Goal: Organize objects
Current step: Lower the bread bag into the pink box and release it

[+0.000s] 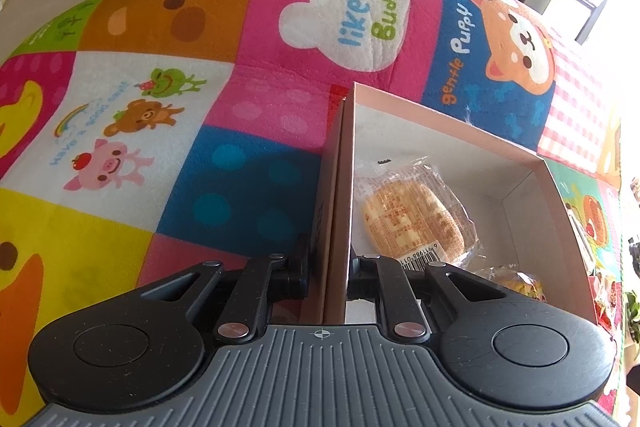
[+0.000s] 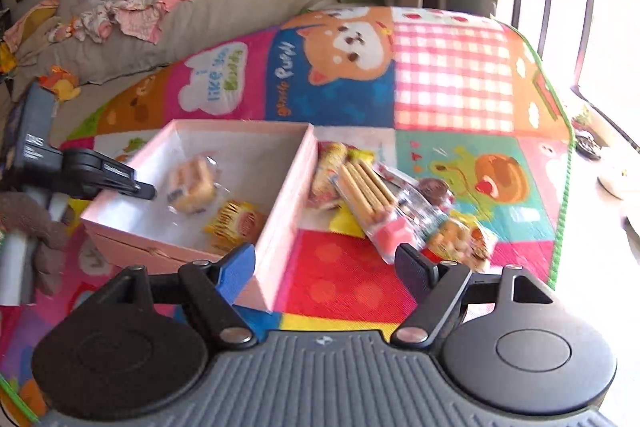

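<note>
A pink cardboard box (image 2: 280, 211) with a white inside sits on a colourful play mat. My left gripper (image 1: 329, 279) is shut on the box's left wall (image 1: 340, 187); it also shows in the right wrist view (image 2: 120, 183). Inside lie a wrapped round cake (image 1: 416, 219) and a yellow snack packet (image 2: 236, 223), which also shows in the left wrist view (image 1: 520, 285). My right gripper (image 2: 326, 267) is open and empty at the box's near right corner. Right of the box is a pile of snacks: a pack of biscuit sticks (image 2: 372, 199) and several small packets (image 2: 460, 239).
The play mat (image 2: 452, 87) covers the floor. A grey sofa (image 2: 180, 23) with clothes and a neck pillow stands behind it. A plush toy (image 2: 60, 83) lies at the left. The mat's green edge (image 2: 560, 163) runs along the right, with bright floor beyond.
</note>
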`<action>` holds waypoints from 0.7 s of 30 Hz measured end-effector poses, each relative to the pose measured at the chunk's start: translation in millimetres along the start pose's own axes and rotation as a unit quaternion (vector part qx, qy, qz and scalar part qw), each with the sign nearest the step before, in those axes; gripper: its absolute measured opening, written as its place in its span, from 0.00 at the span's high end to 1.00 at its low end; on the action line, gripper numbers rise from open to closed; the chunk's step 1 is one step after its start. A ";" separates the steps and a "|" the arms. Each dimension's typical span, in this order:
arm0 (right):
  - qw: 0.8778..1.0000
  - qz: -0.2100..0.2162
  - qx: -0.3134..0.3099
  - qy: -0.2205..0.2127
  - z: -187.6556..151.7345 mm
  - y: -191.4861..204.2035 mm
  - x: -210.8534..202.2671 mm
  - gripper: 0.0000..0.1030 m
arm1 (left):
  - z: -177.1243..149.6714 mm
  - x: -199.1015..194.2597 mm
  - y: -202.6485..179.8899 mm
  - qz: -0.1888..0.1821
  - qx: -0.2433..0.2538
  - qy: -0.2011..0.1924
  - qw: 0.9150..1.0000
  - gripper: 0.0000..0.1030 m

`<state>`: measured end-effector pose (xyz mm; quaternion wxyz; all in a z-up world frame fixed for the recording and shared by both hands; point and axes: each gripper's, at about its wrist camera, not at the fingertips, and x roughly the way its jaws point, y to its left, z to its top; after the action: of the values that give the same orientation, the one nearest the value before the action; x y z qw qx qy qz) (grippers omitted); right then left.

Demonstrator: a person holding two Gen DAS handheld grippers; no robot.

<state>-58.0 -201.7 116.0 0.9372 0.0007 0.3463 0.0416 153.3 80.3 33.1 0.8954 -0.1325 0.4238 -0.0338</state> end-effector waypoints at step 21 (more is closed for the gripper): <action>0.996 -0.023 0.081 0.032 -3.3 -69.6 60.4 0.24 | -3.6 3.7 0.1 0.007 0.005 0.017 1.000 0.85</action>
<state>-9.0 -266.5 72.1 0.9231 0.0672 0.3786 -0.0084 152.9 78.9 28.1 0.8888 -0.1246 0.4399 -0.0322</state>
